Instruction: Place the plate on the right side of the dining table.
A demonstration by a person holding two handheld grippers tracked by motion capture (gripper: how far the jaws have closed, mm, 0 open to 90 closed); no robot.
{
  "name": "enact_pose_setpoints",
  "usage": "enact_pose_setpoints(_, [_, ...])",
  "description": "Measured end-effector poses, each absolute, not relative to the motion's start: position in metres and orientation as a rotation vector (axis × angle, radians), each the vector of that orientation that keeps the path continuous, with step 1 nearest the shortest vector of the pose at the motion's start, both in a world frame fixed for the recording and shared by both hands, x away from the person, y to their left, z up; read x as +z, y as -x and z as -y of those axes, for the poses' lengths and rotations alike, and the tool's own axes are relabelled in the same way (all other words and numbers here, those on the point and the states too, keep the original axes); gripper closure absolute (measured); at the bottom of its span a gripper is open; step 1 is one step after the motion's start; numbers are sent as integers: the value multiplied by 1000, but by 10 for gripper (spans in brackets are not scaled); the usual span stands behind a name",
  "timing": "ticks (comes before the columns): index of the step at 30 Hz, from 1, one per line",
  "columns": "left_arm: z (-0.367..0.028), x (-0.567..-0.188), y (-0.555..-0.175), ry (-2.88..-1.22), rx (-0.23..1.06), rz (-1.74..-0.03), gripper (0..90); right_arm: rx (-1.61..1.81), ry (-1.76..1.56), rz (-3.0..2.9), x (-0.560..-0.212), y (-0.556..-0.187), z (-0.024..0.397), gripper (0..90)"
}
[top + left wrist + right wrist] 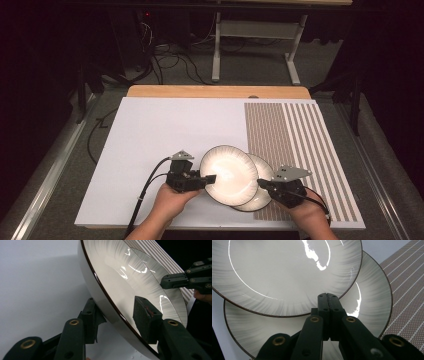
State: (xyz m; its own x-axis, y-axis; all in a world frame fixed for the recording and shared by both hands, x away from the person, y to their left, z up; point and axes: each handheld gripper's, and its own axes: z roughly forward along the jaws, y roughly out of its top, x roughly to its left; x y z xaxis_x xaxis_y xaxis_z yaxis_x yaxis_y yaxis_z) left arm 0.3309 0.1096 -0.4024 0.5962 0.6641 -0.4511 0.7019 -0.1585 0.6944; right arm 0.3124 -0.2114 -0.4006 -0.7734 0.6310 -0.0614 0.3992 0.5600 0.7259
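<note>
Two white plates with dark rims overlap at the near middle of the white mat (150, 135). The upper plate (227, 172) (120, 277) (282, 272) lies partly over the lower plate (254, 202) (372, 297). My left gripper (211, 178) (117, 312) is shut on the upper plate's left rim, with one pad (145, 315) inside the dish and the other under it, and that side looks tilted up. My right gripper (261, 183) (327, 295) is shut with nothing between its jaws. Its tip rests over the lower plate, at the upper plate's right rim.
A brown-striped mat (300, 135) covers the right part of the table, under the lower plate's right edge. A wooden table edge (215, 91) runs along the back. Cables and a metal frame (216, 50) stand on the floor beyond.
</note>
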Motion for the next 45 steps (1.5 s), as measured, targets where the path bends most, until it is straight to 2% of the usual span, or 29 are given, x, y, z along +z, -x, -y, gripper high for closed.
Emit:
enact_pose_setpoints(15, [-111,-404,-330,-1812,-29,-1130,678,1068,-832,-2450,-396,-310,216,900])
enact_pose_setpoints(35, [-108,-403,-328,-1729,1,-1113,741,1154,-862,-2361,-381,-302,235,897])
enact_pose_setpoints(45, [-112,-396,-326,-1692,56,-1062,773,1218,-948,-2253,-370,-308,260,730])
